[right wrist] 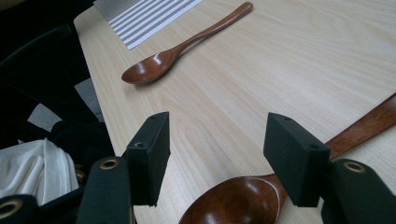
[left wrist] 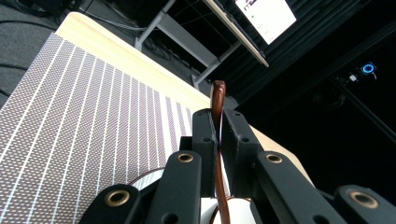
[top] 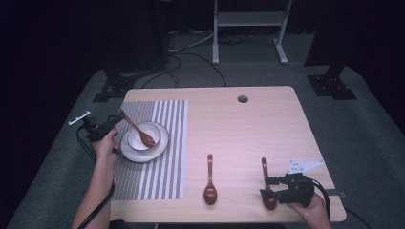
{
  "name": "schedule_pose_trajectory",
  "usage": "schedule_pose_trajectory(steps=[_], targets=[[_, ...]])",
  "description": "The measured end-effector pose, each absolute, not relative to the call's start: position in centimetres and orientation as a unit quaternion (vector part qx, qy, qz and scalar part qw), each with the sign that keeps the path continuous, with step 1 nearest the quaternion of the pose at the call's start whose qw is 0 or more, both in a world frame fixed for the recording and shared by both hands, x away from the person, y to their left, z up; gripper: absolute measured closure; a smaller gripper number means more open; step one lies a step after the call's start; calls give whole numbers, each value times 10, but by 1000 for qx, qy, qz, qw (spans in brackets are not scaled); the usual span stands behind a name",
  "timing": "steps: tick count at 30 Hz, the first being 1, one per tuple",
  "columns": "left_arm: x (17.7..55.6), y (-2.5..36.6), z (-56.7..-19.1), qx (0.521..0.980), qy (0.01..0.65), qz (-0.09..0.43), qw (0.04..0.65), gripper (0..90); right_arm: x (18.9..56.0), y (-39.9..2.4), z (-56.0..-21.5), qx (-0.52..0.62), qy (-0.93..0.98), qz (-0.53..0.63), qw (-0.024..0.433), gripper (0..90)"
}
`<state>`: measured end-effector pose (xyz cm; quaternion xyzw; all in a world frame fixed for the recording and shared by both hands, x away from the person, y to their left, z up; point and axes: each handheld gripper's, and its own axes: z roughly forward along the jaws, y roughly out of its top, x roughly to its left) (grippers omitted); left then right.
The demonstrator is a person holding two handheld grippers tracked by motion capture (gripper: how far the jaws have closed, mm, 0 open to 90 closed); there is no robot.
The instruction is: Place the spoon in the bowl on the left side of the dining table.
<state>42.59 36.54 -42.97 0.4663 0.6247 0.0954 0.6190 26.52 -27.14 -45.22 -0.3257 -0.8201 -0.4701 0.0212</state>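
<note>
A dark room surrounds our pale wooden surface (top: 239, 129), its near edge cut off. On a striped mat (top: 157, 167) a white bowl (top: 143, 135) on a plate holds the spoon (top: 138, 131) pinched by our left claw (left wrist: 218, 135). Our right claw (right wrist: 217, 158) gapes, empty, over another spoon (right wrist: 243, 200). A third spoon (top: 210, 181) lies apart.

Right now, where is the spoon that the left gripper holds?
In the high view the held spoon is at the table's left, its bowl resting in the white bowl on the striped placemat, its handle clamped in the left gripper.
</note>
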Motion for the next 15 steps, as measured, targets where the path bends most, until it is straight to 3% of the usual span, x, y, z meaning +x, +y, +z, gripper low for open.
schedule_pose_trajectory(steps=[15], targets=[[423, 365, -434, 478, 630, 87, 606, 731, 266, -271, -451, -327, -819, -471, 19, 389]])
